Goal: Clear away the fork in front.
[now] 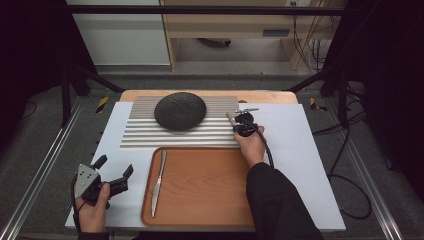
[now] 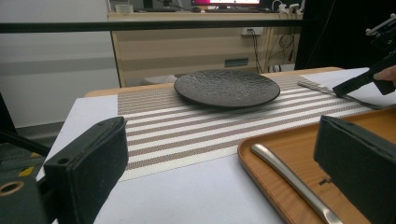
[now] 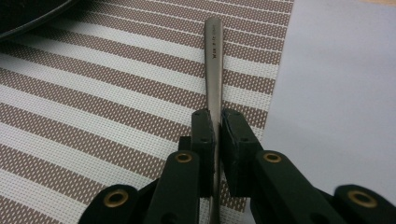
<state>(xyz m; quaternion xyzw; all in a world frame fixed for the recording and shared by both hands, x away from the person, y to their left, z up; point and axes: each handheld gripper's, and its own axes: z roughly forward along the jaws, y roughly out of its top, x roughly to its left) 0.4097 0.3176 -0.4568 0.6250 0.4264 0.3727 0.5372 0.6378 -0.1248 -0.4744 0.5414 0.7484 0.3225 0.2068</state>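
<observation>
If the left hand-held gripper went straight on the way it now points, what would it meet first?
Judging by the left gripper view, the open left hand-held gripper points low across the white board toward the striped placemat; beyond it sits the dark plate. The wooden tray's rim lies close on one side; depth is unclear.

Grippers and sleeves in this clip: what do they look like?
Both are black two-jaw tools with blocky flat pads. The left gripper carries a grey three-cornered plate on top. The right gripper has brass-coloured rivets on its linkage, and a black cable trails from it past a black sleeve.
</observation>
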